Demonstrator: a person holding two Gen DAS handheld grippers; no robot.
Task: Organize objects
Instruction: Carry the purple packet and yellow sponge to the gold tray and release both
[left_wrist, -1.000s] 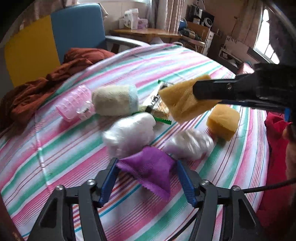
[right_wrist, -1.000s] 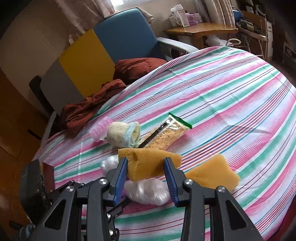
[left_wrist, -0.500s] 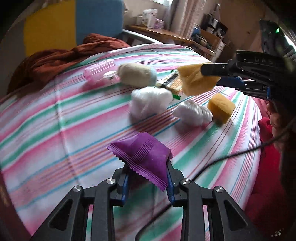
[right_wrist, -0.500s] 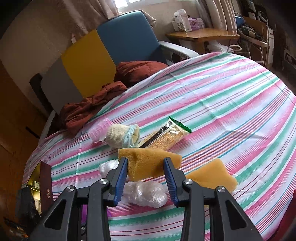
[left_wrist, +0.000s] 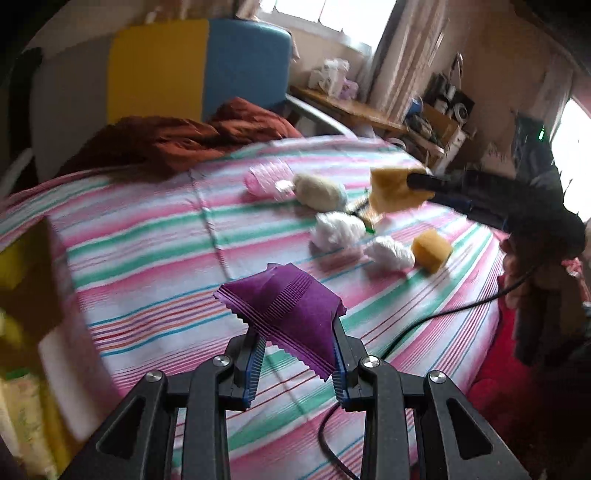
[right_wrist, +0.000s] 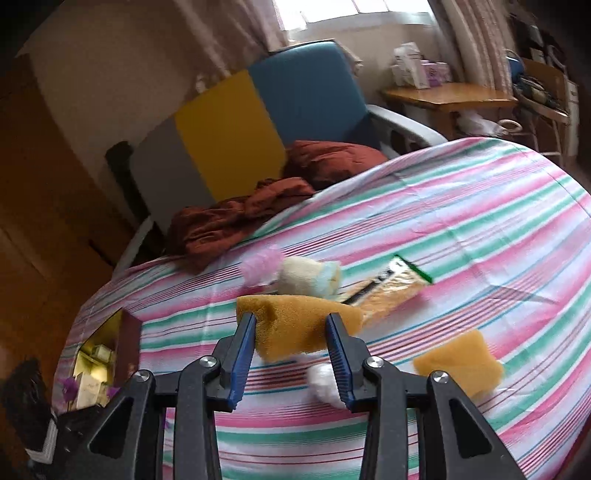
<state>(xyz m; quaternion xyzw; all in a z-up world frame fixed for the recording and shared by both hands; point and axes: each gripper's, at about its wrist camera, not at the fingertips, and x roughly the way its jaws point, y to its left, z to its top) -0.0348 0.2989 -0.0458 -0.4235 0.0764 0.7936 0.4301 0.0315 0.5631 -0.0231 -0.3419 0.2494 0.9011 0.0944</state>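
Note:
My left gripper (left_wrist: 295, 343) is shut on a purple packet (left_wrist: 288, 310) and holds it above the striped tablecloth (left_wrist: 155, 236). My right gripper (right_wrist: 291, 332) is shut on a yellow sponge (right_wrist: 295, 325), held above the table; the sponge also shows in the left wrist view (left_wrist: 391, 190). On the cloth lie a second yellow sponge (right_wrist: 458, 365), two white plastic wads (left_wrist: 338, 229), a pink hair roller (right_wrist: 260, 264), a cream rolled sock (right_wrist: 306, 275) and a snack bar packet (right_wrist: 391, 288).
An open box (right_wrist: 107, 350) with small items stands at the table's left edge. A red-brown cloth (right_wrist: 240, 218) lies on the blue and yellow chair (right_wrist: 258, 122) behind the table. A black cable (left_wrist: 424, 325) trails across the right side.
My left gripper has lifted the purple packet and drawn back to the left, away from the pile. My right gripper has moved left with the sponge; the box has come into view.

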